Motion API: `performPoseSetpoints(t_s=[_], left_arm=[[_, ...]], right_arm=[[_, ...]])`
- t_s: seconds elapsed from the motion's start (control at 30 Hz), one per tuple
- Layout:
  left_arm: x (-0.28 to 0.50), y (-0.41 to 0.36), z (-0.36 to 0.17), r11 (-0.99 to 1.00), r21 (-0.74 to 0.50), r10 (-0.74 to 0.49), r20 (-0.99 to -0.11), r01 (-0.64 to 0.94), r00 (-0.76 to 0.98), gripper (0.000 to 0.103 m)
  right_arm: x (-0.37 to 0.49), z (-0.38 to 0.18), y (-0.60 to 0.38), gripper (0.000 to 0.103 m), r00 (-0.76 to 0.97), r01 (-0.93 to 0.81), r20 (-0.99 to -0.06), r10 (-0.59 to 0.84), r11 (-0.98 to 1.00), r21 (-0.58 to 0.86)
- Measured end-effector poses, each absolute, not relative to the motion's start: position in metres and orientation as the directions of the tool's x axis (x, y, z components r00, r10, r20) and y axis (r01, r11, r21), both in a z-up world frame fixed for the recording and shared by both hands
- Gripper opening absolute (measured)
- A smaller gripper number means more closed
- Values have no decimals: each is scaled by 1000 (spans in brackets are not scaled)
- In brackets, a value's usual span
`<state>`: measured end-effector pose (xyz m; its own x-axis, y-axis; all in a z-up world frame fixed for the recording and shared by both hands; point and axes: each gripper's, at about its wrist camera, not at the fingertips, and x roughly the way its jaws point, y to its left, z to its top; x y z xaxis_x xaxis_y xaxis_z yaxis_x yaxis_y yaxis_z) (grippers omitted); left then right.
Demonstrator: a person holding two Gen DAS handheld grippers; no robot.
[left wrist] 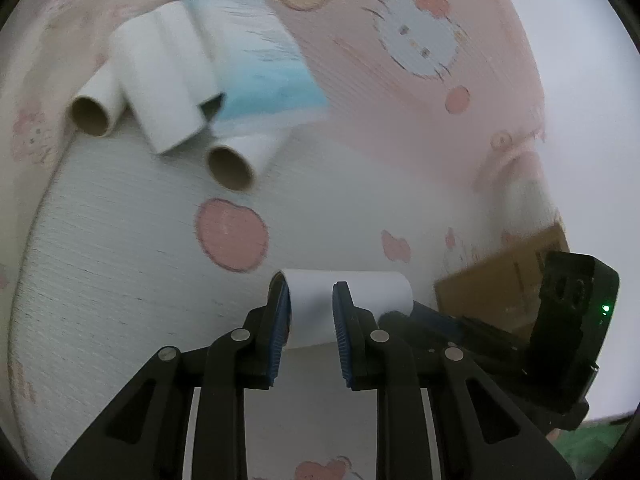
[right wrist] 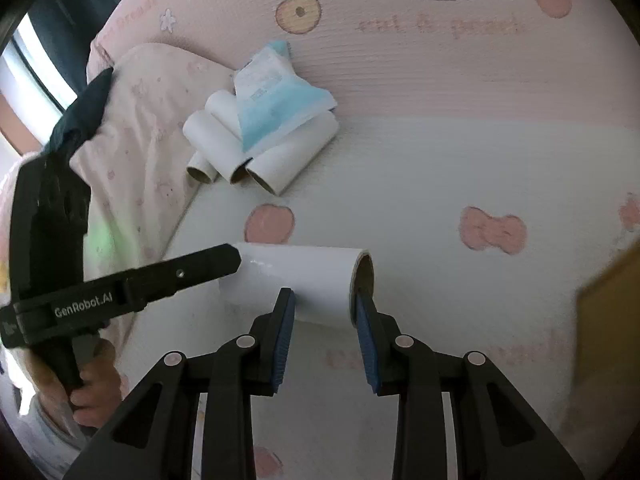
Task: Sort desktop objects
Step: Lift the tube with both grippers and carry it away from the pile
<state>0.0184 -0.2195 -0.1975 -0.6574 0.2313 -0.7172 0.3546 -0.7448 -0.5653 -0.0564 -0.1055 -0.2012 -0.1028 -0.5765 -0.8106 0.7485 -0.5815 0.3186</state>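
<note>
White paper roll (right wrist: pixel 304 280) lies crosswise, pinched at opposite ends by left gripper (left wrist: pixel 310 312) and right gripper (right wrist: pixel 326 316); cardboard box (left wrist: pixel 500 284) right.

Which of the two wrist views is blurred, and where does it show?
Left wrist view: motion smear across the mat print and blue packet; its own gripper stays crisp. Right wrist view: mostly sharp, tube pile readable, only the brown box at the right edge soft.
</note>
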Motion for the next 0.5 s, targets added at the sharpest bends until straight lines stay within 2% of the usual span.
performPoseSetpoints(t_s=[0.3, 0.5], left_arm=[[9, -177, -195, -787, -550, 288, -729, 281, -621, 24], [5, -155, -203, -819, -515, 299, -759, 253, -578, 24]], right_arm=[[-35, -198, -61, 28, -194, 748, -839, -509, -630, 208], [-32, -211, -38, 28, -168, 711, -851, -498, -659, 246]])
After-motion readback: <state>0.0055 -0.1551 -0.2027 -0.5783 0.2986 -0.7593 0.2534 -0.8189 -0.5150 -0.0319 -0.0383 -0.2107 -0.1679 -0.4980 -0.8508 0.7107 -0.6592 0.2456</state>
